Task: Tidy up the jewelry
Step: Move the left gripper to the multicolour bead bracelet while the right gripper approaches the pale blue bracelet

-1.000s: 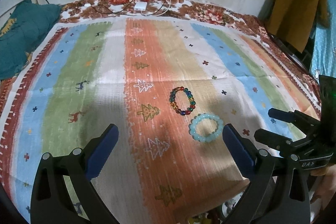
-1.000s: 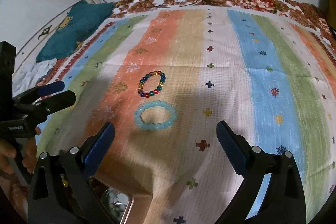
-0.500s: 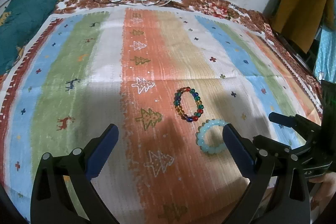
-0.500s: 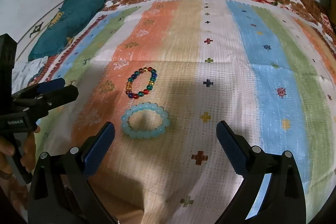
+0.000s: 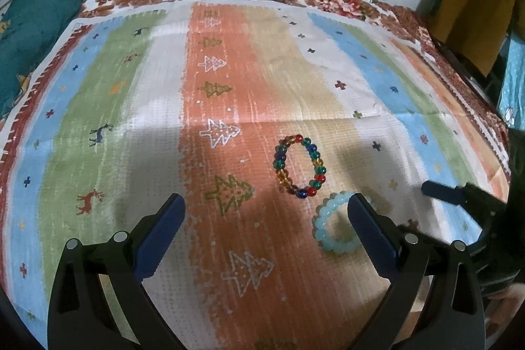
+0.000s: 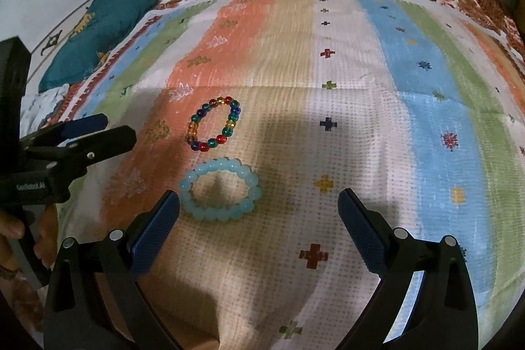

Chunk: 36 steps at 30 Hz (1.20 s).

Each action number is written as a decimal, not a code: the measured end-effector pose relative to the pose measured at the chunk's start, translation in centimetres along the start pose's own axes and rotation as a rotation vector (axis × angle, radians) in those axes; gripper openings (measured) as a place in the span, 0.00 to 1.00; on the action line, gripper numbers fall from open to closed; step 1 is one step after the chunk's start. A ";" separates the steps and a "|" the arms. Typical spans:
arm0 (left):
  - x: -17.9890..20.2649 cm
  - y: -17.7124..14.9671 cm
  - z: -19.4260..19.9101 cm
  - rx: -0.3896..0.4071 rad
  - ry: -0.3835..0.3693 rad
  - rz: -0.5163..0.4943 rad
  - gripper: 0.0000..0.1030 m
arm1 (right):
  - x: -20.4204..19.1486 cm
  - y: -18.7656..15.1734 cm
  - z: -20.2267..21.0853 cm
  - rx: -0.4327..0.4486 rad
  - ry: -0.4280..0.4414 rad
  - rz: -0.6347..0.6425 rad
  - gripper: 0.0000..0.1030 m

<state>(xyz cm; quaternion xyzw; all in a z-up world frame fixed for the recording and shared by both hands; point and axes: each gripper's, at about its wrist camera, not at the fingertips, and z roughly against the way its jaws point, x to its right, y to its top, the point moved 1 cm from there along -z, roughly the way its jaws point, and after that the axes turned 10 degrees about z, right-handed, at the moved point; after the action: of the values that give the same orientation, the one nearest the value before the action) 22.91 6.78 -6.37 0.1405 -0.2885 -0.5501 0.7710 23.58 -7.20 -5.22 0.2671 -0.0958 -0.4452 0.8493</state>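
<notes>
Pale-blue bracelet (image 6: 219, 190) now nearer my right gripper (image 6: 259, 222).
Both jaws spread, empty; I've closed in since a second ago. It lies on bed cover (image 6: 361, 153) beside multicolour bracelet (image 6: 215, 124); pickup next, likely.

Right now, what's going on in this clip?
A person holds a two-finger gripper in each hand above a striped cloth. Two bead bracelets lie on it close together, apart from both grippers: a multicolored bracelet and a pale blue bracelet. The right gripper is open, with the pale blue one just ahead of its left finger. The left gripper is open too. Nothing is grasped yet.
</notes>
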 end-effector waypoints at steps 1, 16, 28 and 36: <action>0.1 0.1 -0.1 0.001 -0.002 0.001 0.94 | 0.0 0.0 -0.2 -0.004 -0.001 0.000 0.95; 0.7 1.4 -4.1 -0.072 0.052 -0.093 0.94 | 0.2 0.1 -2.1 -0.043 -0.020 0.005 0.95; 1.3 2.0 -6.0 -0.077 0.067 -0.152 0.86 | 0.2 0.3 -3.2 -0.050 -0.013 0.021 0.95; 1.8 1.0 -7.2 -0.100 0.100 -0.231 0.60 | -0.3 0.0 -3.9 -0.069 -0.030 0.067 0.81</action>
<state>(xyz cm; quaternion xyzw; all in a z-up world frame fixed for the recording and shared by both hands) 28.41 4.70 -11.07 0.1614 -0.2038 -0.6413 0.7219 25.02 -5.51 -8.48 0.2275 -0.1022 -0.4234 0.8709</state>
